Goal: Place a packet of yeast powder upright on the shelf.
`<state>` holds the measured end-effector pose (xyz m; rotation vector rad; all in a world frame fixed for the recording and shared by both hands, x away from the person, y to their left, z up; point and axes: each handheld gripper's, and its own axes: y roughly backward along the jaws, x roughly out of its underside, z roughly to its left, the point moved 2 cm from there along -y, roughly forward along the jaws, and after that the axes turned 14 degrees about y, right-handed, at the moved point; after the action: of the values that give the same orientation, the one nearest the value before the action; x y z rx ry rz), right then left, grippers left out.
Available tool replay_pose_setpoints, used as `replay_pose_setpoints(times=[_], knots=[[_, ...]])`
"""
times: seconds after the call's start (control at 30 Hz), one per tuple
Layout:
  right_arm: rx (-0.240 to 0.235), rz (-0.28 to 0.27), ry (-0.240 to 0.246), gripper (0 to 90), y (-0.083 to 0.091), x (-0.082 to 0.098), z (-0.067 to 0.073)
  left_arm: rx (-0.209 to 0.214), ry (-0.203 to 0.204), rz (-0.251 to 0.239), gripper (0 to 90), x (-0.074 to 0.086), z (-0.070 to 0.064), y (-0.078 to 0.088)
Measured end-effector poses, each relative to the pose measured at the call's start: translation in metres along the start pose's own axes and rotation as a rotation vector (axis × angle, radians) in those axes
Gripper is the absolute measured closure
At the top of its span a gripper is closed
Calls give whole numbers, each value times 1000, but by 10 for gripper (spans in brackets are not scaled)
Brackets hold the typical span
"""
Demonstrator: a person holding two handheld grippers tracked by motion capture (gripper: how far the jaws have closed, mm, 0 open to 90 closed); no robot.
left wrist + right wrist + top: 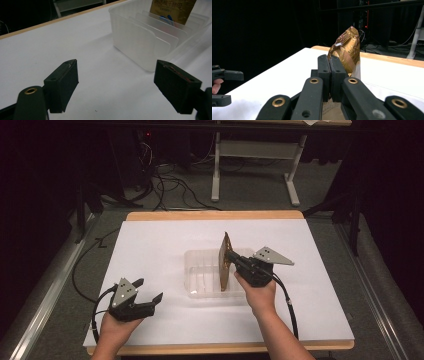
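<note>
At the left, the left gripper (pixel 150 291) rests low over the white table (pixel 150 245), its jaws spread wide with nothing between them, well apart from the clear plastic organiser (pixel 200 275); in the left gripper view the organiser's (pixel 135 42) row of upright dividers (pixel 160 37) is plain to see. Further right, the gold foil packet (pixel 226 262) stands on edge in the organiser, near its right end; the right gripper (pixel 234 259) is clamped tight on the packet's side, and the right gripper view shows the two jaws pressed together with the packet (pixel 347 50) rising beyond them. The step in hand looks like seating the packet in one slot; done well, it would call for keeping the packet upright and parallel to the dividers, lowering it straight down, and opening the jaws only once its bottom edge rests on the floor of the organiser; the free gripper could steady the light container's wall if it shifts.
</note>
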<state>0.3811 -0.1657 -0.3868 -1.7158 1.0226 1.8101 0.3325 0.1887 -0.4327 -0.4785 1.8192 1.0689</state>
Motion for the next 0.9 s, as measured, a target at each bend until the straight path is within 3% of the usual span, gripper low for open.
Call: replay_pose_setpoints(times=[0.03,0.3,0.7,0.9], knots=[[2,3,2,887,0,0,0,2,0,0,202,0,0,0],[-25,21,15,532,6,-11,5,3,0,2,202,0,1,-1],[-10,33,42,405,26,-16,-1,2,2,9,202,0,2,-2],[29,72,67,364,54,-5,-15,0,6,10,202,1,2,-2]])
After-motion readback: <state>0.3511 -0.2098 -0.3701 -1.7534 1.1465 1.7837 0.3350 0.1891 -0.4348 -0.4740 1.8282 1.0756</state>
